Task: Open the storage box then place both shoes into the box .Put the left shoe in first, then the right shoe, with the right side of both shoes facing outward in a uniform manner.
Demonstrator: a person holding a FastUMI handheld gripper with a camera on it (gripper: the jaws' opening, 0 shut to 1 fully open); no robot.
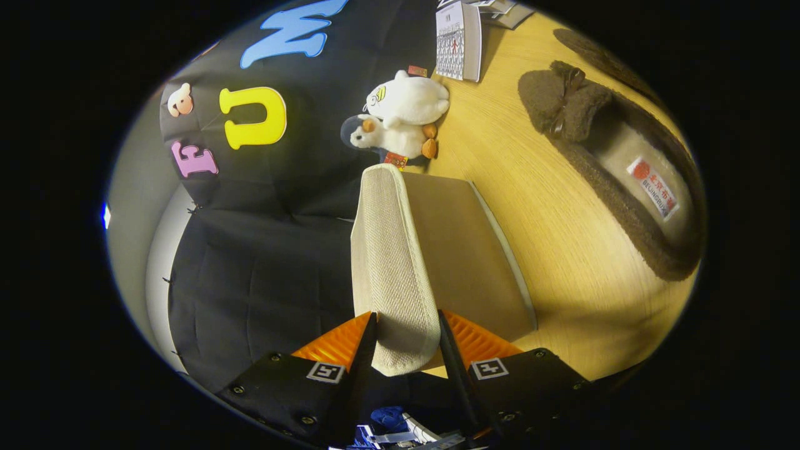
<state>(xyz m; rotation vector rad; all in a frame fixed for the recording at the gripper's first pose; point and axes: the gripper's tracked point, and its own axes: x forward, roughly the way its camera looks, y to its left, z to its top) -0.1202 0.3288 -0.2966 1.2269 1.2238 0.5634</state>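
Woven lid edge (pixel 394 275) between tool (pixel 406 340) fingers

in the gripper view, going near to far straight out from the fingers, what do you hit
gripper, its fingers pressed on either side of the beige fabric lid → the tan panel of the storage box → the two plush toys → the desk calendar. The brown fuzzy shoe lies off to the side on the wooden table.
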